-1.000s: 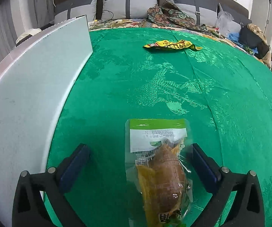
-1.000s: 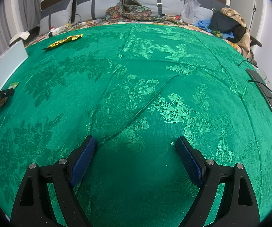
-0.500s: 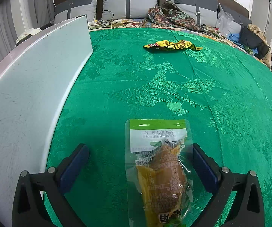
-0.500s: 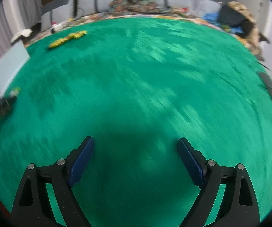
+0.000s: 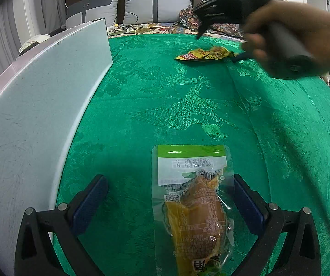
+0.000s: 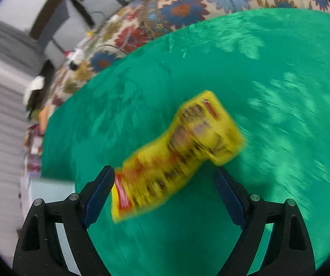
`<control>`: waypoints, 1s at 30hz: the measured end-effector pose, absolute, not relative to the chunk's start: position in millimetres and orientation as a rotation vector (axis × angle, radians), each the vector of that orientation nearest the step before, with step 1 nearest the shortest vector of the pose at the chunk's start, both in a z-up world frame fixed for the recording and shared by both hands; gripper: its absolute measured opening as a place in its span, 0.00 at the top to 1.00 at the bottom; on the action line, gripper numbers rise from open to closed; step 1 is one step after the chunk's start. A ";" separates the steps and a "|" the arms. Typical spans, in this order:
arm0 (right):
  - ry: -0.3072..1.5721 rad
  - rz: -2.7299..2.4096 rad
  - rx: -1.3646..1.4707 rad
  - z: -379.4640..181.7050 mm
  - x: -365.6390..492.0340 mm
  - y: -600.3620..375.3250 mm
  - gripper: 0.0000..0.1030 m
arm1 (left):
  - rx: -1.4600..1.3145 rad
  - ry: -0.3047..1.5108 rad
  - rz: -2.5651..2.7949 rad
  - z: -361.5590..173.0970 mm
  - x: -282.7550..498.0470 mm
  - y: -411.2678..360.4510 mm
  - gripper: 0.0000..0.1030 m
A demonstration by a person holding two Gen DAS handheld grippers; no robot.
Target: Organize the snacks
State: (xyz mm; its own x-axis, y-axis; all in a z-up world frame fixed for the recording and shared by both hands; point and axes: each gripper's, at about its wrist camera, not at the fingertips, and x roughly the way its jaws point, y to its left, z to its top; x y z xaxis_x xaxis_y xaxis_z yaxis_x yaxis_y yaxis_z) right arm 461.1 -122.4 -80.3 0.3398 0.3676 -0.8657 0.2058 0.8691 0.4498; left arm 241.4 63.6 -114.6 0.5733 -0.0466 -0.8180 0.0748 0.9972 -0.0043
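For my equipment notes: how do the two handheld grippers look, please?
Both the left gripper and the right gripper have black angular frames with round silver pins and flat dark-blue finger pads. The left view shows the right tool's dark cylindrical handle in a hand; no sleeve or cable visible.

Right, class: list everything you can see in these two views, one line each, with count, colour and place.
green-top packet: 1, clear with green top and brown food, on the cloth between the left gripper's fingers
yellow packet: 1, yellow and red, far on the cloth, between the right gripper's fingers
cloth: 1, green patterned, covering the surface
panel: 1, pale grey, standing along the cloth's left edge
cushions: several, grey, at the back
floral fabric: 1, multicoloured, beyond the cloth
left gripper: 1, black with blue pads, open
right gripper: 1, black with blue pads, open
hand: 1, holding the right gripper's handle
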 end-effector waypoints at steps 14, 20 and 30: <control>1.251 0.410 -0.096 -71.6 354.2 -125.1 0.55 | 0.030 0.957 -0.071 -114.3 237.7 63.2 0.00; 1.235 0.479 -0.108 -63.2 211.7 -217.5 0.55 | 0.030 0.958 -0.071 -114.3 237.8 62.7 0.00; 0.960 0.229 0.006 -65.4 86.1 -301.4 0.14 | 0.033 0.958 -0.069 -115.1 238.3 63.2 0.00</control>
State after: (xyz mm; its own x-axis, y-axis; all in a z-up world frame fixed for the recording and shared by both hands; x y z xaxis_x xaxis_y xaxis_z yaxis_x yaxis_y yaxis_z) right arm 86.1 -301.4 -65.4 0.5515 0.1962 -0.8108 -0.1912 0.9758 0.1060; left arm 238.3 63.2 -115.1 0.5732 -0.0445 -0.8182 0.0739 0.9973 -0.0025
